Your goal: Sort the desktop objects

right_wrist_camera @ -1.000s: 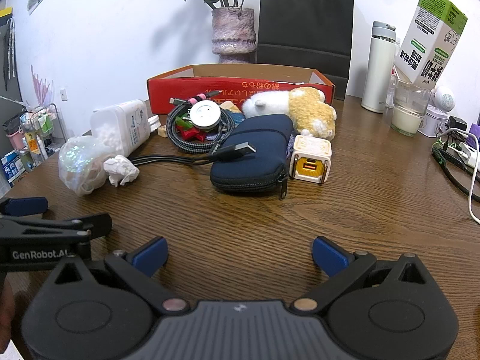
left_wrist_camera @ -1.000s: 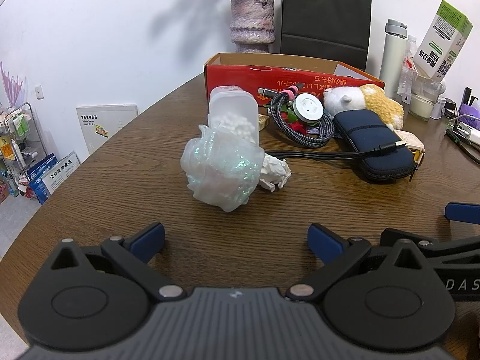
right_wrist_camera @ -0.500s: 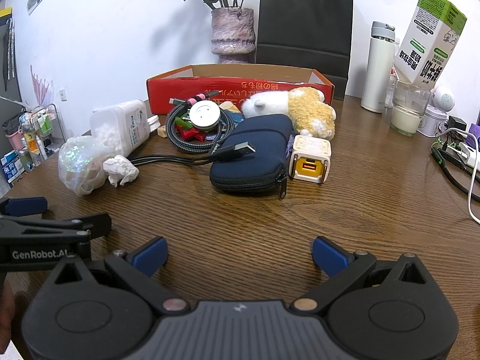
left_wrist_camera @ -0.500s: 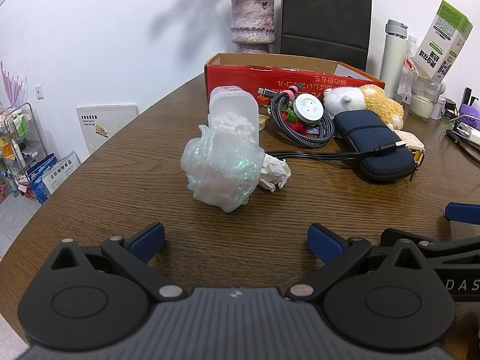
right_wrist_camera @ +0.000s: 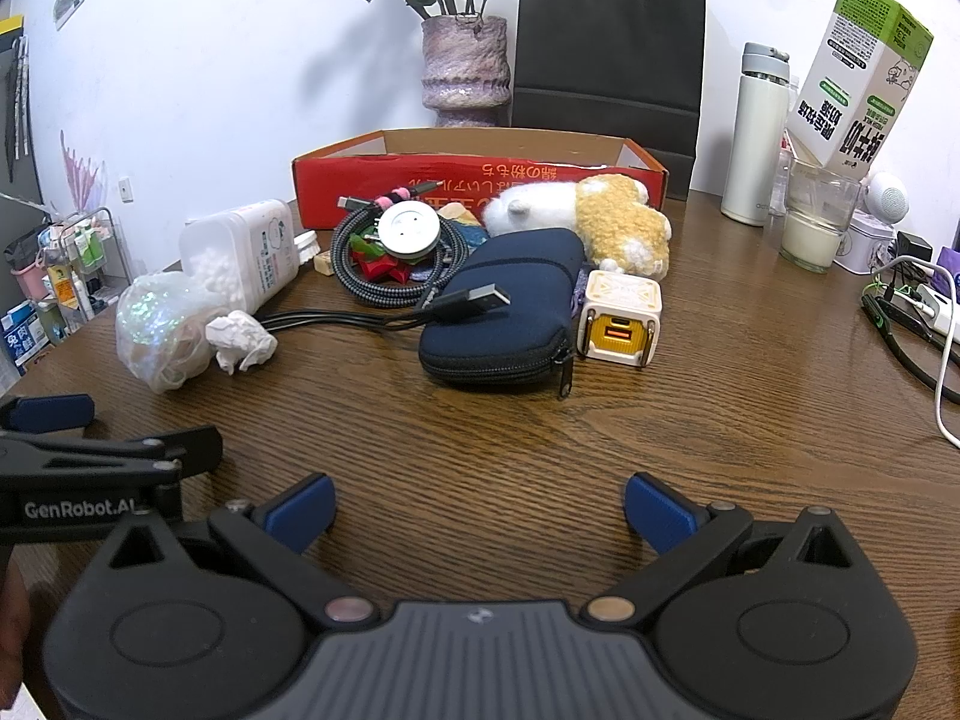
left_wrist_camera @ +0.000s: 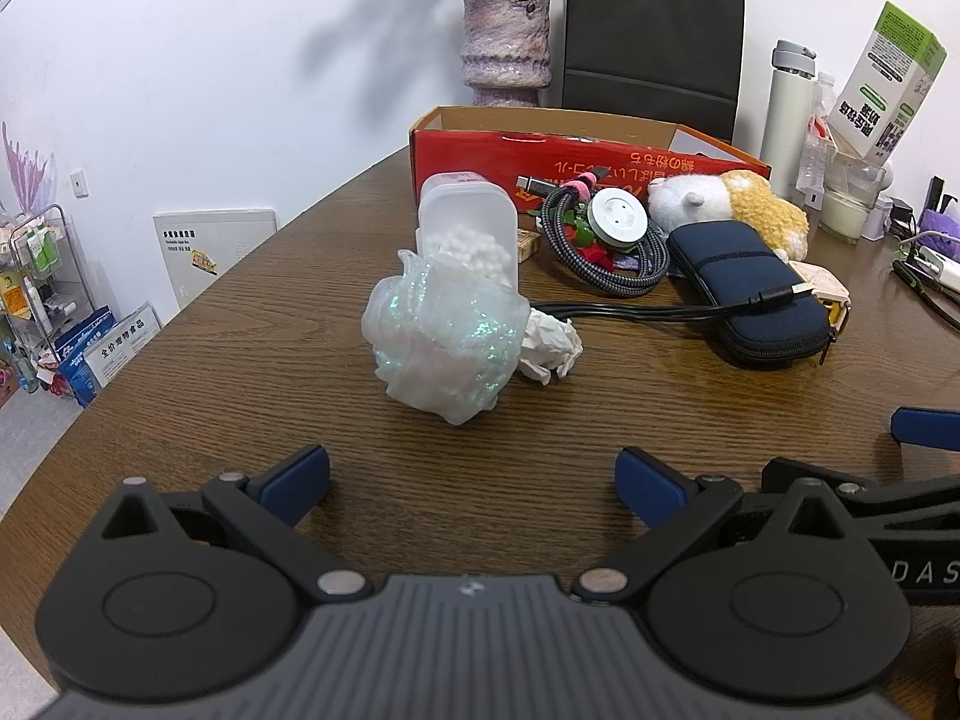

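A clutter of objects lies on the brown table before an open red cardboard box (right_wrist_camera: 480, 180). There is a crumpled iridescent plastic bag (left_wrist_camera: 447, 333), a white paper ball (left_wrist_camera: 549, 345), a cotton-swab tub (left_wrist_camera: 471, 234), a coiled braided cable with a white disc (right_wrist_camera: 402, 255), a navy zip pouch (right_wrist_camera: 507, 309), a plush toy (right_wrist_camera: 606, 219) and a small white-and-yellow charger cube (right_wrist_camera: 621, 321). My left gripper (left_wrist_camera: 473, 480) is open and empty, a short way in front of the bag. My right gripper (right_wrist_camera: 480, 510) is open and empty, in front of the pouch.
A vase (right_wrist_camera: 465, 69), a black paper bag (right_wrist_camera: 609, 42), a white flask (right_wrist_camera: 756, 135), a tilted milk carton on a glass (right_wrist_camera: 819, 222) and loose cables (right_wrist_camera: 918, 324) stand at the back and right. The table's curved left edge (left_wrist_camera: 180, 312) drops to floor shelves.
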